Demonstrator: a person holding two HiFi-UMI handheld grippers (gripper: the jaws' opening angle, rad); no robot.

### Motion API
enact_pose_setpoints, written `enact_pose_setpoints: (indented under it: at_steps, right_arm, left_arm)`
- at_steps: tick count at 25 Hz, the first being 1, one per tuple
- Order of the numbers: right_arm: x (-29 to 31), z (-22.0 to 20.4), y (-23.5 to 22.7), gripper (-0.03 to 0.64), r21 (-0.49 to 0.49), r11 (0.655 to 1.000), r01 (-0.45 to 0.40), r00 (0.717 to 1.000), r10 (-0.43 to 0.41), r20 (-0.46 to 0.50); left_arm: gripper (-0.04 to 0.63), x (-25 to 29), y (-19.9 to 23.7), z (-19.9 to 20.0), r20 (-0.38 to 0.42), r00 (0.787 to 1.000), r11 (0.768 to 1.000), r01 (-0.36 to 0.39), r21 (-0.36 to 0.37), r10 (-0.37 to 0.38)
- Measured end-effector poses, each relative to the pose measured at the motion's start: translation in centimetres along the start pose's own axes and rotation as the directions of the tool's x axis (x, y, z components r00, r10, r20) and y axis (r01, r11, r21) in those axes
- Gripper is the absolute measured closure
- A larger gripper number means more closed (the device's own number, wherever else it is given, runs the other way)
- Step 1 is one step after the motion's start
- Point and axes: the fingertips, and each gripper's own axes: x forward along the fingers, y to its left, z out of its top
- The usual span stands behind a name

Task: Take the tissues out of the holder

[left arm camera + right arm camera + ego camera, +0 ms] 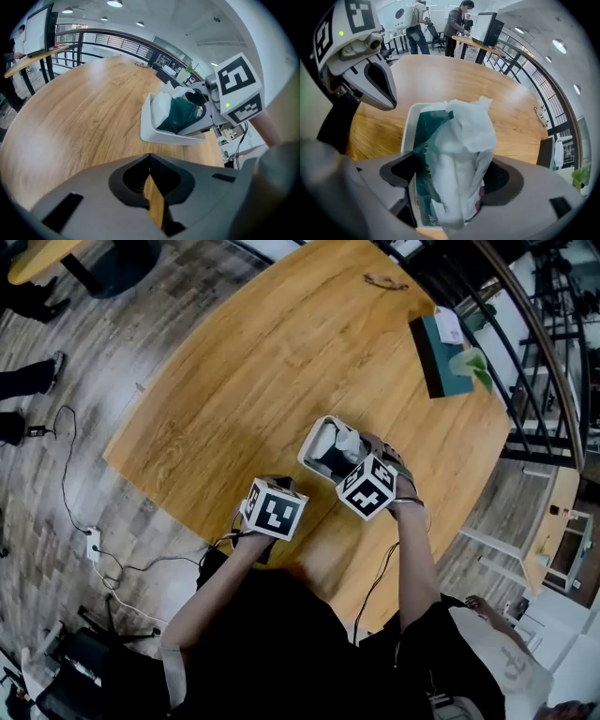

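Observation:
A white holder (311,448) stands on the wooden table (244,381) near its front edge. Inside it is a green-wrapped tissue pack (180,115) with white tissues (464,136) bunched out of its top. My right gripper (454,187) reaches in from above and is shut on the white tissues and the wrapper; in the head view the right gripper (354,460) sits over the holder's right end. Just left of the holder (408,122) hovers my left gripper (272,486), apart from it. The left gripper (152,197) has its jaws together with nothing between them.
A teal tissue box (439,357) with a small plant lies at the table's far right. Glasses (384,281) lie at the far edge. A railing (548,362) runs past the table. Cables and a power strip (94,542) lie on the floor at left. People (457,21) stand at a distant desk.

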Motion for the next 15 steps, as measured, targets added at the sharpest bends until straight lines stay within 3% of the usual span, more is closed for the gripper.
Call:
enact_pose_setpoints:
  at_steps: [6, 15]
  right_arm:
    - [0.3, -0.41, 0.2, 0.205, -0.06, 0.998, 0.023, 0.999, -0.025, -0.029]
    - [0.33, -0.31, 0.41, 0.249, -0.07, 0.997, 0.021, 0.999, -0.024, -0.034]
  left_arm:
    - [0.588, 0.49, -0.34, 0.06, -0.008, 1.0, 1.0, 0.001, 0.009, -0.001]
    - [0.588, 0.92, -0.52, -0.23, -0.022, 1.0, 1.0, 0.005, 0.013, -0.004]
